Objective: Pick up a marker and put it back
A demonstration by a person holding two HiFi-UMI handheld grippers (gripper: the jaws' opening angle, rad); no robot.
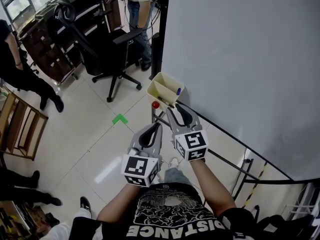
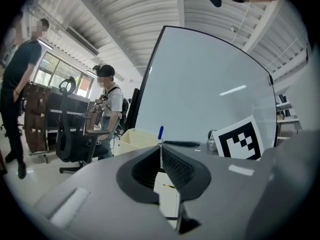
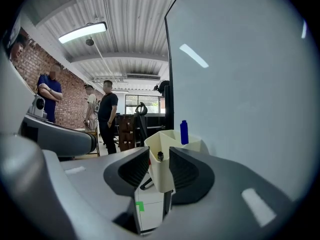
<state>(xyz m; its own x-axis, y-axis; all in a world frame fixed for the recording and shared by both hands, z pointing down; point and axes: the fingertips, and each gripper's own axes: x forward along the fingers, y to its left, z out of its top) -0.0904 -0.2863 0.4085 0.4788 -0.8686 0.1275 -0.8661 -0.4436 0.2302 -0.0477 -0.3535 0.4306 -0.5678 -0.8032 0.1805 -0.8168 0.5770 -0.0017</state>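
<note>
A cream marker holder (image 1: 159, 85) hangs at the whiteboard's (image 1: 240, 59) lower left corner. A blue marker (image 1: 178, 91) stands upright in its far compartment. My right gripper (image 1: 173, 111) is open just in front of the holder, nothing between its pads. In the right gripper view the holder (image 3: 162, 174) shows through the gap, with a dark marker tip (image 3: 160, 156) in the near compartment and the blue marker (image 3: 184, 132) behind. My left gripper (image 1: 156, 128) hangs shut and empty beside the right one, a little further back. The left gripper view shows the holder (image 2: 131, 136) and the blue marker (image 2: 160, 132) ahead.
A red knob (image 1: 155, 105) sits under the holder on the board's black stand (image 1: 235, 156). A black office chair (image 1: 112, 54) stands behind, a wooden chair (image 1: 20, 129) at left, green tape (image 1: 119, 119) on the tiled floor. People stand around the room's edges.
</note>
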